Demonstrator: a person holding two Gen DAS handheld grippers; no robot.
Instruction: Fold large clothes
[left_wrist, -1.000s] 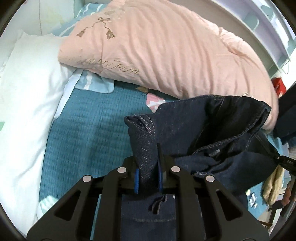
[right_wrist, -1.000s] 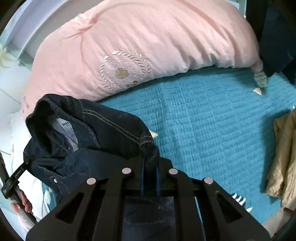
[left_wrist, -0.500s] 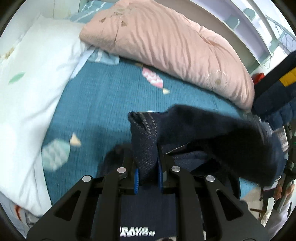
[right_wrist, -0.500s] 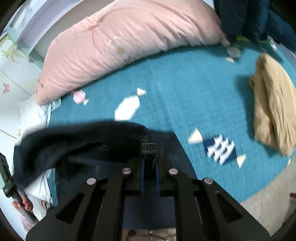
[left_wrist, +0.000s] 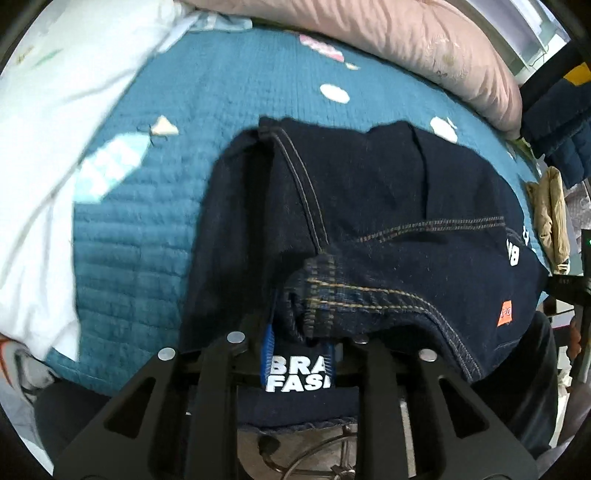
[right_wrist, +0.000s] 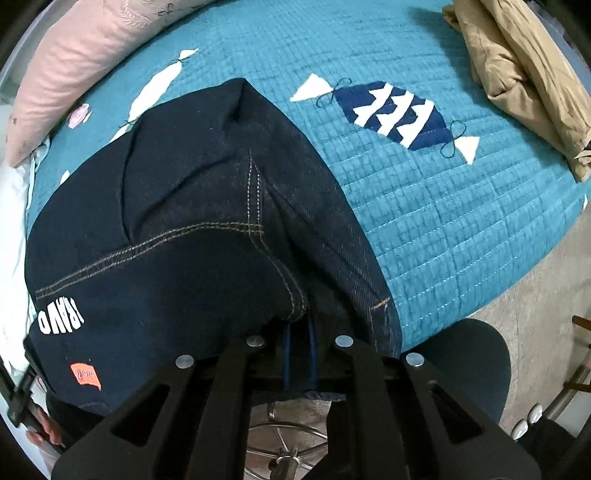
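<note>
A dark denim garment (left_wrist: 388, 206) lies spread over the teal quilt (left_wrist: 140, 229) at the near edge of the bed, filling the middle of both wrist views. The left gripper (left_wrist: 297, 354) sits at six o'clock in its own view; its jaws have just been opening and now stand a little apart, with a stitched hem of the denim still lying between the blue pads (left_wrist: 266, 347) (white lettering shows through the gap). The right gripper (right_wrist: 299, 358) is clamped narrowly on a seamed fold of the same cloth, the pads nearly together.

In the left view a pink pillow (left_wrist: 424, 40) runs from twelve to two o'clock and white bedding (left_wrist: 55, 122) fills nine to eleven. In the right view a folded tan garment (right_wrist: 517, 81) lies at two o'clock, well apart from the denim, and a navy-and-white candy patch (right_wrist: 391, 110) on the quilt sits at one o'clock. An orange tag (right_wrist: 85, 374) shows at eight o'clock.
</note>
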